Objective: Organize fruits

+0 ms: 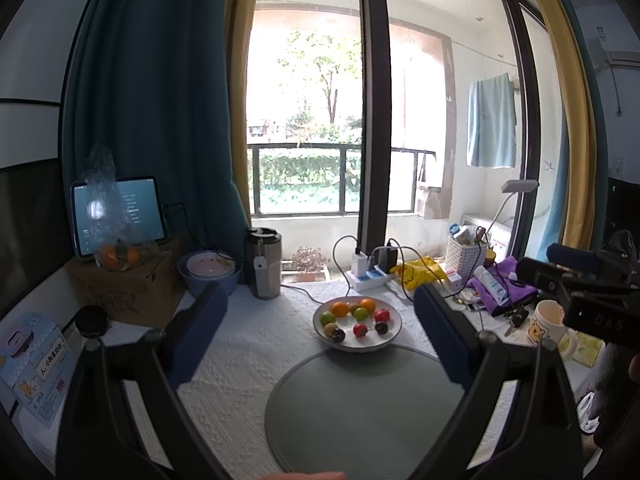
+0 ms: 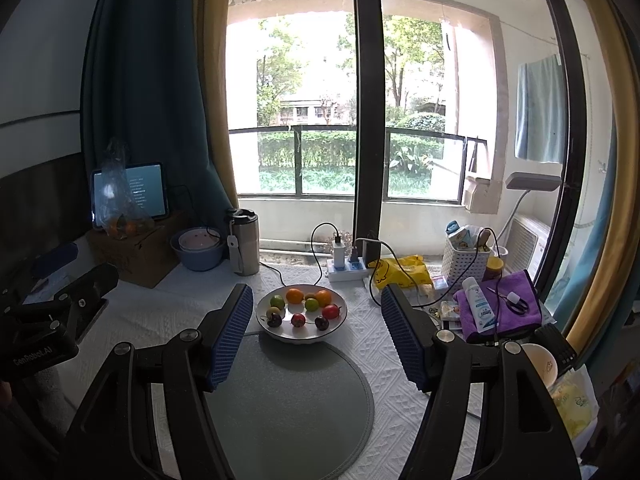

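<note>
A white plate (image 1: 387, 339) (image 2: 340, 307) holds several small fruits: oranges (image 1: 340, 308) (image 2: 295, 295), green ones (image 1: 360, 313) (image 2: 277, 301), red ones (image 1: 382, 315) (image 2: 330, 311) and dark ones (image 1: 338, 335) (image 2: 321, 323). It stands at the far edge of a round grey mat (image 1: 360, 408) (image 2: 288, 400). My left gripper (image 1: 320, 304) is open and empty, raised in front of the plate. My right gripper (image 2: 316, 300) is open and empty, also short of the plate. Each gripper's body shows at the edge of the other's view.
A steel tumbler (image 1: 263, 262) (image 2: 244, 240), stacked bowls (image 1: 210, 270) (image 2: 198, 248), a cardboard box (image 1: 128, 284) with a bag of oranges (image 1: 120, 256) and a tablet (image 1: 120, 208) stand left. A power strip (image 1: 368, 276) (image 2: 344, 270), white basket (image 2: 466, 262), purple cloth (image 2: 500, 308) and mug (image 1: 550, 322) crowd the right.
</note>
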The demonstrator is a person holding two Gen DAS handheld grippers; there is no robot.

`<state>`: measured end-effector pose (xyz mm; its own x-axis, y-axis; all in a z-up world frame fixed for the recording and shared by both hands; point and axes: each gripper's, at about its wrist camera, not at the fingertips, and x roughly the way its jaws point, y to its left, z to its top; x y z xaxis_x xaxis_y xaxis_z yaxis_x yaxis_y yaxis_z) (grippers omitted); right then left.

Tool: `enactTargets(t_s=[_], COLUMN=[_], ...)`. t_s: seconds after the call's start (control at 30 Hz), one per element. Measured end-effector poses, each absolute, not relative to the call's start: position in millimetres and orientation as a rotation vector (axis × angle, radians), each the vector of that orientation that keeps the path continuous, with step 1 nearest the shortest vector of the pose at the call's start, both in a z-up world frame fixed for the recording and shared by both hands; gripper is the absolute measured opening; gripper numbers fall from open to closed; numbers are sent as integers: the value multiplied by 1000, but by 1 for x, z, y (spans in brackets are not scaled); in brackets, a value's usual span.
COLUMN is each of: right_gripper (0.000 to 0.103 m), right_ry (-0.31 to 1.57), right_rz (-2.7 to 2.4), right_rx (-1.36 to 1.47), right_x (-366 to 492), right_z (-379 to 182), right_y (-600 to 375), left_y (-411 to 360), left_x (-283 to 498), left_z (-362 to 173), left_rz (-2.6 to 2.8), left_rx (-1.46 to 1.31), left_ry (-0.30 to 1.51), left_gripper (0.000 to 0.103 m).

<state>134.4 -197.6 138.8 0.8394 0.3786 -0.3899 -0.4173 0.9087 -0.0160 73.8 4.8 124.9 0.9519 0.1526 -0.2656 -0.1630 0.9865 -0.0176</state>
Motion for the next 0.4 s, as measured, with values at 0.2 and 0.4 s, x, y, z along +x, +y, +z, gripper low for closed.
enactTargets(t_s=[0.2, 0.4], right_gripper=[70, 70], right_ry=[385, 385], right_rz=[421, 414], right_rx=[-96, -86], right_x=[135, 142], right_z=[139, 138], right_y=[-197, -197], left_y=[2, 1], left_x=[77, 82], left_z=[127, 129], left_rz=[157, 142], left_rx=[-35, -23], left_ry=[263, 251], left_gripper=[95, 95])
